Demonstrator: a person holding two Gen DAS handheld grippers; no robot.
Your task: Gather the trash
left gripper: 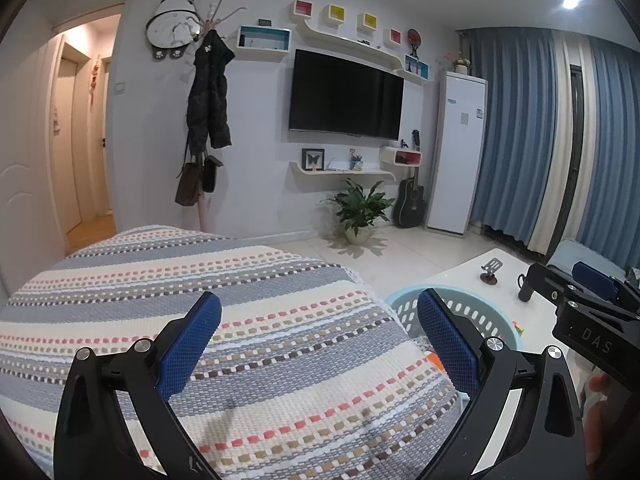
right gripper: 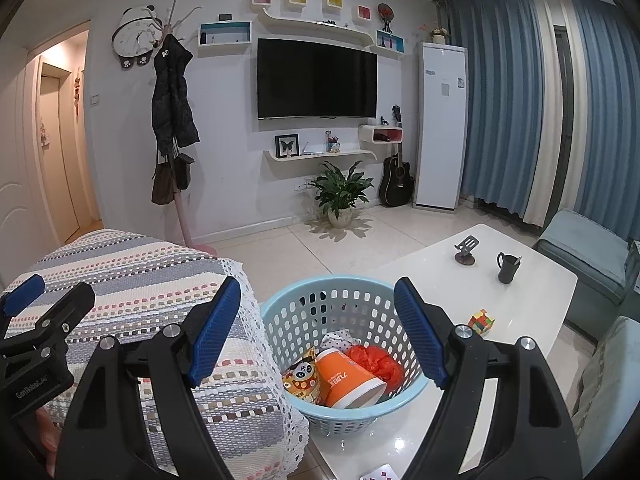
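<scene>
Both the left gripper [left gripper: 318, 344] and right gripper [right gripper: 318, 330] are hovering apart, empty. In the basket [right gripper: 280, 312] at the bench's [right gripper: 532, 292] near edge, the light paper cup [right gripper: 348, 380] and crinkly wrappers [right gripper: 302, 376] look easily crushed; its stiff rim is probably the best hold.

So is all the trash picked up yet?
Mostly, it seems. The blue basket already holds an orange cup, a snack bag and red plastic. Both grippers, left and right, are open and empty. Possibly a card remains on the table edge.

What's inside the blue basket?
The basket holds an orange cup lying on its side, a panda snack bag, a crumpled red bag and something white behind. Whatever lies underneath them is hidden.
</scene>
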